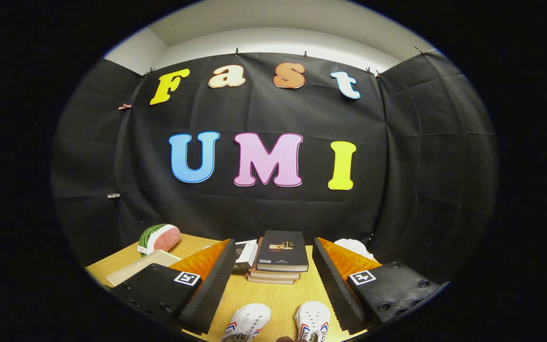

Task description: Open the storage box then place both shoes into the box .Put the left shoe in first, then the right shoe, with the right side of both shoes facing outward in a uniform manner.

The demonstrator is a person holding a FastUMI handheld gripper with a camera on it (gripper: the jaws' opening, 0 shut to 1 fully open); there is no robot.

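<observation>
- On the far left of the worktop [278, 297], near the booth's cloth wall, I see a watermelon-slice model [159, 239]: green striped rind, pink face turned toward the middle.
- Just in front of it lies a flat pale board or lid [140, 267], partly hidden behind my left finger. I cannot tell what it is.
- My fingers [273, 285] are spread wide with nothing between the pads; they hang above the worktop, pinching nothing. Each carries a square marker tag.
- Beyond the left finger, a small white box [246, 254] sits against the stack of books.
- Between the fingers and beyond them, a stack of books [280, 259] stands with a dark-covered volume on top and lighter ones beneath.
- Nearer to me, in the gap between the fingers, two white shoes [278, 323] rest on the wood with toes pointing toward the books: the left-hand shoe [247, 322] angled slightly, the right-hand shoe [312, 320] just beside it, apart by a strip of bare wood. Both show red and blue side stripes. They are cut off at the near side.
- Behind the right finger, a white rounded object [354, 247] peeks out near the cloth wall; too hidden to identify.
- I cannot pick out the storage box with certainty.
</observation>
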